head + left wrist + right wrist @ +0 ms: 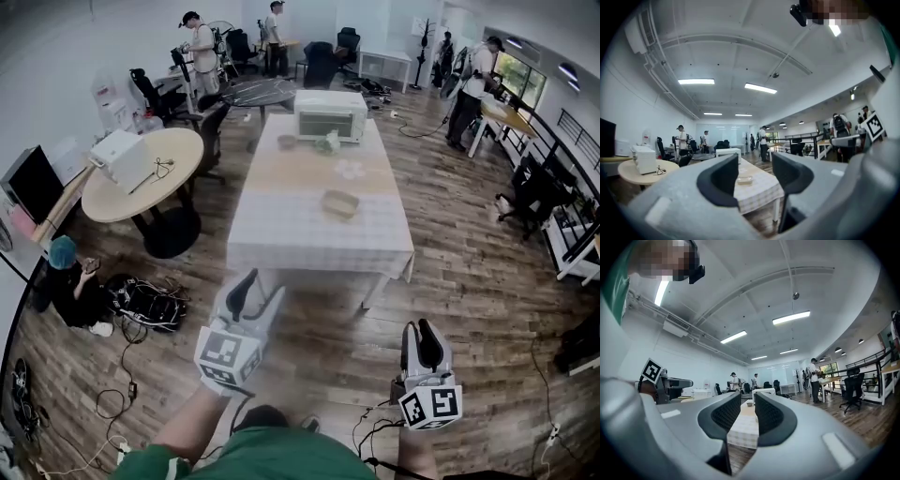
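Closest, the left hand-held gripper hangs above the wooden floor with its jaws spread wide and nothing between them. Beside it, the right hand-held gripper has its jaws only a little apart, also with nothing inside. Both are just before the near edge of the long counter, not touching it. On the checked cloth of this counter lies a shallow tan dish, well apart from both. Farther back stand a small bowl and a white oven. At the far end of the room some people stand.
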`<state>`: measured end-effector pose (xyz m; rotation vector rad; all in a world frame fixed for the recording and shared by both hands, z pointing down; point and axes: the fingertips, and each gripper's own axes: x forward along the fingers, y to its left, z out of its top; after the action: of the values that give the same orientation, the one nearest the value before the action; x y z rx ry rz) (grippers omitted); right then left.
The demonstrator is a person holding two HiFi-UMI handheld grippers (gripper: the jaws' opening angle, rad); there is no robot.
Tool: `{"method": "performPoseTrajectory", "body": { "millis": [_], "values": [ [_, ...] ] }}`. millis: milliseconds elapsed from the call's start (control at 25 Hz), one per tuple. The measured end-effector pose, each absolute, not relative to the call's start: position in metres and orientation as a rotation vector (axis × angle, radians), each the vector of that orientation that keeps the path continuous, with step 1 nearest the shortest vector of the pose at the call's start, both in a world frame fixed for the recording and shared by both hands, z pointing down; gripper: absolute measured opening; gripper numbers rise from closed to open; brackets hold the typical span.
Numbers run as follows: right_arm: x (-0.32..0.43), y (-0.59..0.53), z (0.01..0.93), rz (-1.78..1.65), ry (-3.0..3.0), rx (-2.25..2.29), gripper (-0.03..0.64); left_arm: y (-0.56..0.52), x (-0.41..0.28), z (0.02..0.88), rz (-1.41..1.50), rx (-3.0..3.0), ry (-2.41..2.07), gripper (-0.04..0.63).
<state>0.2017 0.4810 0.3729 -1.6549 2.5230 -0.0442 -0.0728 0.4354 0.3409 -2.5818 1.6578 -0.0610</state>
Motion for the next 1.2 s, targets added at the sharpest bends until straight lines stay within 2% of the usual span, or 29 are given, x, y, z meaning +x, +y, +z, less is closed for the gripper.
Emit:
{"method": "performPoseTrajectory", "body": {
  "millis": [400,1200],
  "values": [
    [0.249,0.442,0.393,-0.074,2.501,-1.738,0.094,0.404,-0.079,0.366,-0.088,-2.546,1.791,0.225],
    [0.202,0.24,0.391,-0.115,2.471,-1.864,0.094,0.162,-0.133,0.383,-0.006,-2.665,1.759,0.224]
  ]
}}
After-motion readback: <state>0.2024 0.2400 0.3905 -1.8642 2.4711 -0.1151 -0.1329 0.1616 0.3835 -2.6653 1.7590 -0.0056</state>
